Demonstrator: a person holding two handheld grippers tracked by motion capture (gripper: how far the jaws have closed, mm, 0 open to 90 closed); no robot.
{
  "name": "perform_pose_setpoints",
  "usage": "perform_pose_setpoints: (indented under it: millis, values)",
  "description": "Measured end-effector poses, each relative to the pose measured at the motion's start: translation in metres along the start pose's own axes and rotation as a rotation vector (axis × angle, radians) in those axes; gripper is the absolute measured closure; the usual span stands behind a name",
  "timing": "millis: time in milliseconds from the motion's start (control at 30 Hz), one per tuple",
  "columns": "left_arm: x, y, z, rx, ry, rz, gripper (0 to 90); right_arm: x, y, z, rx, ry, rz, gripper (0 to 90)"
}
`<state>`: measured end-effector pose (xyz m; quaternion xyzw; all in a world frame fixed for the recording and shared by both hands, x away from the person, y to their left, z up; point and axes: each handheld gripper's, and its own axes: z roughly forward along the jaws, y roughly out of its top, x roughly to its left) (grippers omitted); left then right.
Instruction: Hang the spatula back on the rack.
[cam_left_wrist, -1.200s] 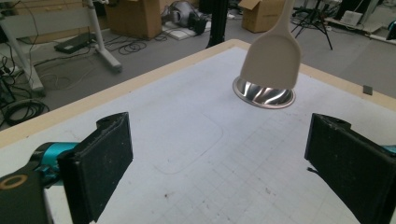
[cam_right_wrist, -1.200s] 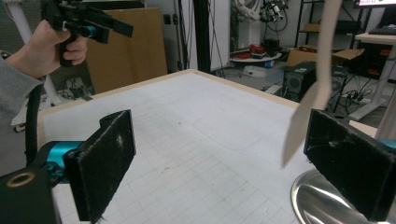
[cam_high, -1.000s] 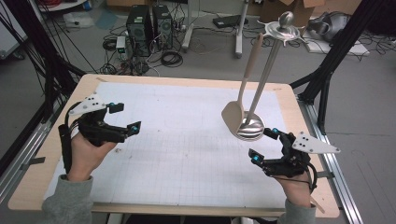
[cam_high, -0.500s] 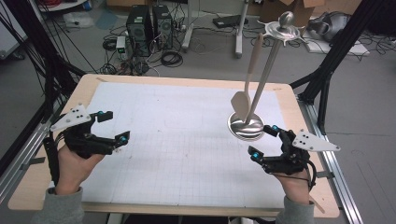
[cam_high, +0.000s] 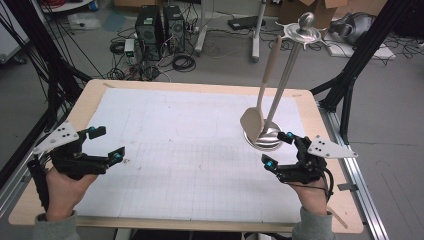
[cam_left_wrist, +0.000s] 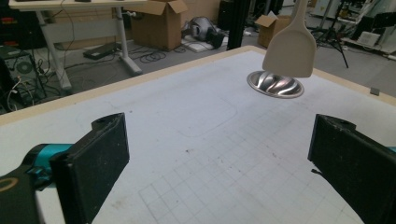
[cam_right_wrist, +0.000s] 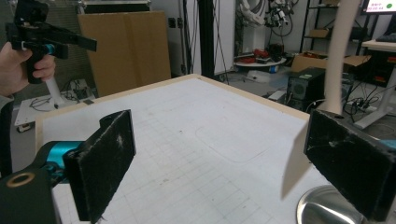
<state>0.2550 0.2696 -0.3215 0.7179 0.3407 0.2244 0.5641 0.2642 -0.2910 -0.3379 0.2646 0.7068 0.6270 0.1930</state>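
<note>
A metal utensil stand rises from its round base (cam_high: 263, 138) at the table's right. A beige spatula (cam_high: 251, 122) hangs from the stand's top disc (cam_high: 302, 31), its blade just above the base. My right gripper (cam_high: 279, 150) is open just in front of the base, holding nothing. My left gripper (cam_high: 107, 144) is open near the left front edge, also holding nothing. In the left gripper view the spatula (cam_left_wrist: 289, 51) and base (cam_left_wrist: 275, 84) lie far ahead between the open jaws of the left gripper (cam_left_wrist: 219, 172). The right gripper view puts the spatula (cam_right_wrist: 294, 163) beside the right jaw of the right gripper (cam_right_wrist: 219, 163).
A white grid mat (cam_high: 190, 150) covers most of the wooden table (cam_high: 90, 92). Black frame poles (cam_high: 350, 75) stand at both sides. Computer towers (cam_high: 160, 25), cables and cardboard boxes sit on the floor beyond the far edge.
My left gripper has moved down and leftward toward the near-left corner. The right gripper has barely shifted. The hanging spatula sways a little.
</note>
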Motion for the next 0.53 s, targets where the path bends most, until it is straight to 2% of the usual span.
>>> perform_pose_setpoints:
  millis: [200, 300, 533]
  values:
    - [0.004, -0.005, -0.009, -0.016, 0.011, -0.016, 5.7, 0.0, 0.001, 0.003, 0.002, -0.003, 0.0, 8.1]
    - [0.005, -0.01, -0.007, -0.003, 0.012, -0.024, 5.7, 0.0, 0.001, 0.002, 0.0, -0.016, -0.007, 8.1]
    - [0.006, -0.017, -0.004, 0.025, 0.02, -0.034, 5.7, 0.001, 0.001, 0.002, -0.008, -0.015, 0.006, 8.1]
